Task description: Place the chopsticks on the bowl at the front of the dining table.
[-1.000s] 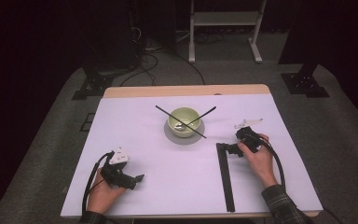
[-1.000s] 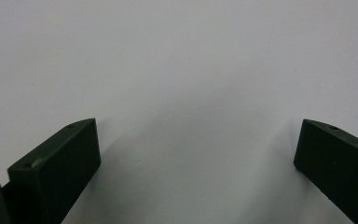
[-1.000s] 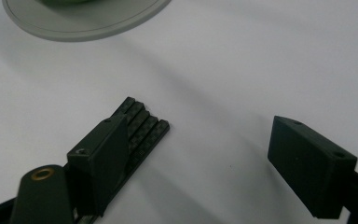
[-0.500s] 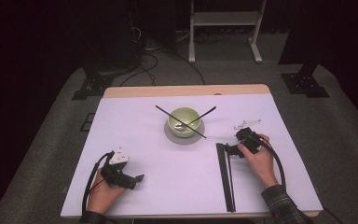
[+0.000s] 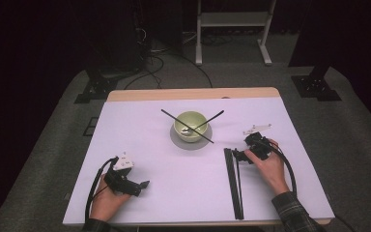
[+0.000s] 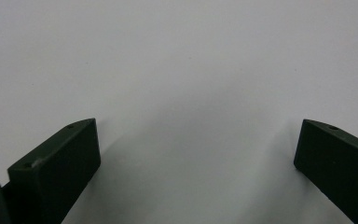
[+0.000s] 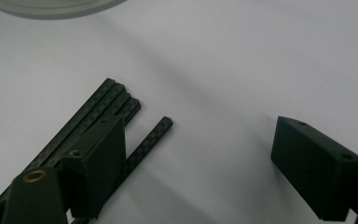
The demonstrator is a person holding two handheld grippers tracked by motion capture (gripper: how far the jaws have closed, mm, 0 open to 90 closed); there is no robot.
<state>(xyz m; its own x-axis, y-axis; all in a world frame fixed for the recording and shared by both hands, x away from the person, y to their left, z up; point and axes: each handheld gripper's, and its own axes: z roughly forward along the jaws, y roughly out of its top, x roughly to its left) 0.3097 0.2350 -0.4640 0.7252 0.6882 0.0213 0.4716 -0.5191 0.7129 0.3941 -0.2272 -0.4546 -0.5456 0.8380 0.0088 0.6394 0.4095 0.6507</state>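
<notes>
So the right hand-held gripper [image 5: 241, 155] is sitting at the far end of a bundle of black carbon-fibre sticks [image 5: 233, 182] that lie near the right front corner of the tabletop [image 5: 140, 130], running from the front edge toward the bowl. Jaws are wide open and gripping nothing. In the right gripper view one jaw sits over the stick ends [image 7: 103, 108], and one stick [image 7: 149, 140] lies a bit apart from the rest, in the gap between the jaws.

Two more sticks [image 5: 193, 125] are already crossed over the rim of the green bowl [image 5: 190, 126], which sits on a grey saucer [image 5: 175, 140] in the middle toward the far edge. Looks to me like the job is picking up another stick to go there.

My tip: go for the loose one, not the pack. Centre it between the jaws, keep them low to the surface, and close slowly so it doesn't skid or drag a neighbour along.

Left hand-held gripper [image 5: 134, 186] rests near the left front corner, jaws open, holding nothing, well apart from everything.
</notes>
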